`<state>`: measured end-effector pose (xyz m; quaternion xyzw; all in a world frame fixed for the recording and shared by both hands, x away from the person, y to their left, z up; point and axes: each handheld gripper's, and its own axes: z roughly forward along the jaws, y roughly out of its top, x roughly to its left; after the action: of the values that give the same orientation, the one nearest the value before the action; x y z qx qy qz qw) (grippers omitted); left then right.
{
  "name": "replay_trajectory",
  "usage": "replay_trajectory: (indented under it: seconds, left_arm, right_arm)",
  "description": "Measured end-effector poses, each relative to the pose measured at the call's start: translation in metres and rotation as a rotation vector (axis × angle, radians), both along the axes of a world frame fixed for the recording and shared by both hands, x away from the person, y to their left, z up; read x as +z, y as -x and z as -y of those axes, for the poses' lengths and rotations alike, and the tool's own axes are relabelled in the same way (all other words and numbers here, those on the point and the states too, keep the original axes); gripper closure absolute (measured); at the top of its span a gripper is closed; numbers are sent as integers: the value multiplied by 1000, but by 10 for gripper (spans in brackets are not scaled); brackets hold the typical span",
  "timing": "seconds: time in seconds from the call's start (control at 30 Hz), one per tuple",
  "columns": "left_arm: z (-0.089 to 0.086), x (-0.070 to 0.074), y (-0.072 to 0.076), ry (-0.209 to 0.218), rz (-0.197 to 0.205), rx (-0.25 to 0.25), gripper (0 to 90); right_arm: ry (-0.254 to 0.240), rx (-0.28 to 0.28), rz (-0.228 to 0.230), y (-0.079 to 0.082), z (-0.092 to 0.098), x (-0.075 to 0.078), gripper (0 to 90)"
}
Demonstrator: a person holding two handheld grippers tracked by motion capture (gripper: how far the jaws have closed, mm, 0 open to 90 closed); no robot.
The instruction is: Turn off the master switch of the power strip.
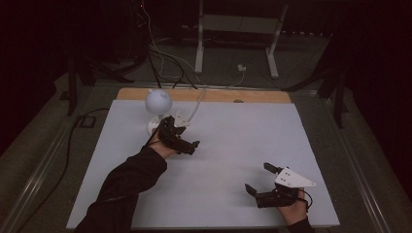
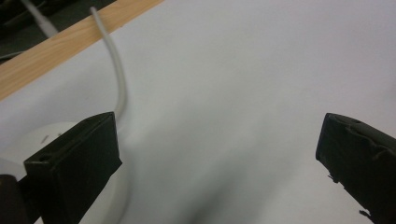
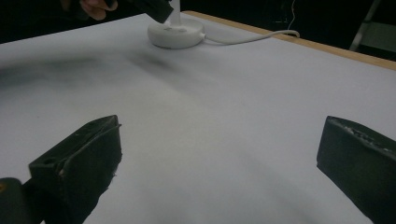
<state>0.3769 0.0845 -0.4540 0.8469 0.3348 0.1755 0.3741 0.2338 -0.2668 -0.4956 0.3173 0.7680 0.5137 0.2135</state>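
The right gripper [image 1: 260, 179] was held low over the sheet [image 1: 233, 145], jaws wide apart and empty. Farther off, the left gripper [image 1: 187, 138] was spread too, the lamp [image 1: 159, 103] just beside it, cord [image 2: 119, 79] trailing beyond.

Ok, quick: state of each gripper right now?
Left gripper: open, holding nothing, beside the lamp base.
Right gripper: open, holding nothing.

left gripper [image 1: 187, 138] fingers spread wide, right gripper [image 1: 258, 177] likewise
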Motion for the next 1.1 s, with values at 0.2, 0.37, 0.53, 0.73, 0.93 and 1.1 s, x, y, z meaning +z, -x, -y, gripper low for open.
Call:
replay_trajectory:
  seconds: [0.2,0.37,0.53,0.73,0.93,1.1]
  left_arm:
    - [-7,10,5,72,-49,-85,2]
    - [-16,14,11,112,-82,-144,2]
    - [-24,19,21,108,-71,-163,2]
    - [-38,22,33,108,-66,-184,2]
    - [-52,18,46,123,-71,-198,2]
    - [-62,14,57,105,-67,-193,2]
  right_arm:
    - [-2,1,0,0,0,0,0]
    - [-1,2,-1,0,-1,0,0]
    - [0,1,-1,0,-1,0,0]
    - [1,2,-1,0,-1,0,0]
    - [3,6,-4,-1,-2,0,0]
    - [4,6,-4,-1,-2,0,0]
